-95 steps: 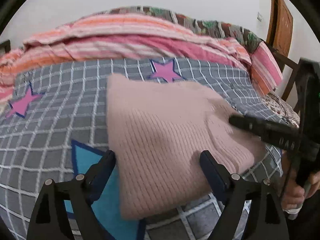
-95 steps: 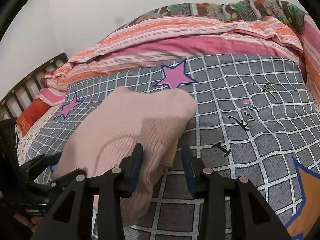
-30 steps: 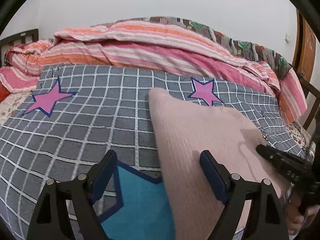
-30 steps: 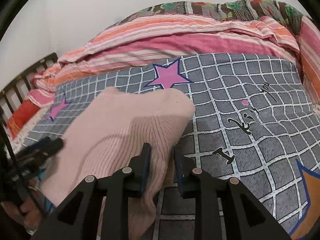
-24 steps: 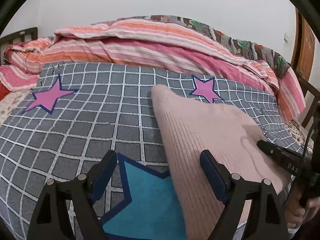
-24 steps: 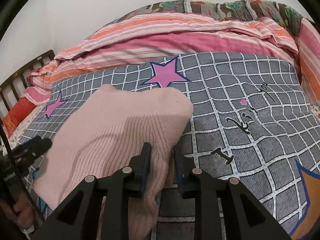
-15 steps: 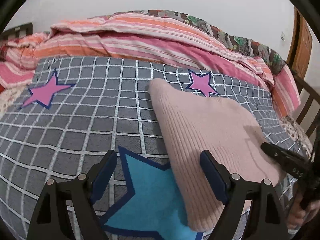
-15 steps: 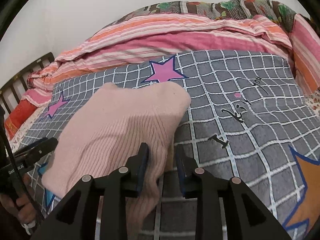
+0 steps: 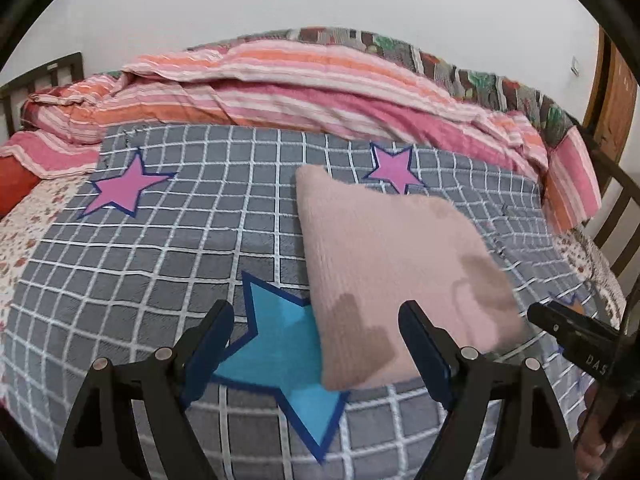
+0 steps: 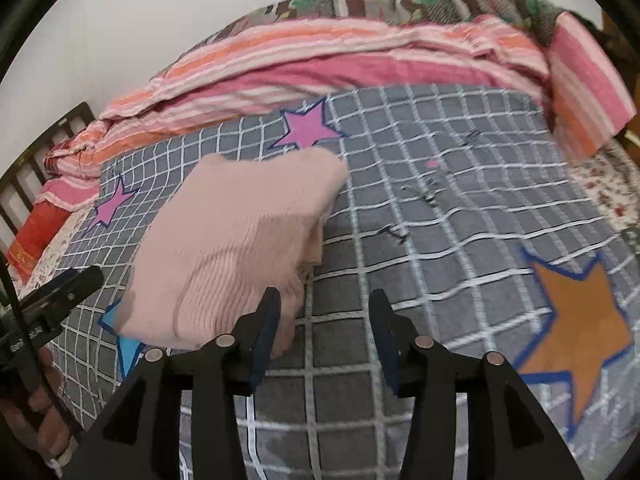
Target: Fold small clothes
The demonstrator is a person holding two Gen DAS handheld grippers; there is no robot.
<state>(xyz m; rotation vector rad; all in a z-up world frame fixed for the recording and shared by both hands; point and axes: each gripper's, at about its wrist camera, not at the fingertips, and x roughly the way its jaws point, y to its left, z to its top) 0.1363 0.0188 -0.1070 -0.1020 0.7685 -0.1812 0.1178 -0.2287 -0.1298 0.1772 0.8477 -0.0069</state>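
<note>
A folded pale pink knit garment (image 9: 392, 268) lies flat on the grey checked blanket (image 9: 160, 248); it also shows in the right wrist view (image 10: 232, 244). My left gripper (image 9: 316, 344) is open and empty, just in front of the garment's near left corner. My right gripper (image 10: 324, 328) is open and empty, beside the garment's near right corner, its left finger close to the knit edge. The right gripper's finger shows at the right of the left wrist view (image 9: 576, 328).
A striped pink and orange quilt (image 9: 304, 88) is heaped along the back of the bed. The blanket carries pink stars (image 9: 124, 188), a blue star (image 9: 280, 352) and an orange star (image 10: 576, 320). A dark wooden bed frame (image 10: 44, 152) stands at the left.
My right gripper has opened and let go of the pink garment, which now lies flat. Both grippers have pulled back from it a little.
</note>
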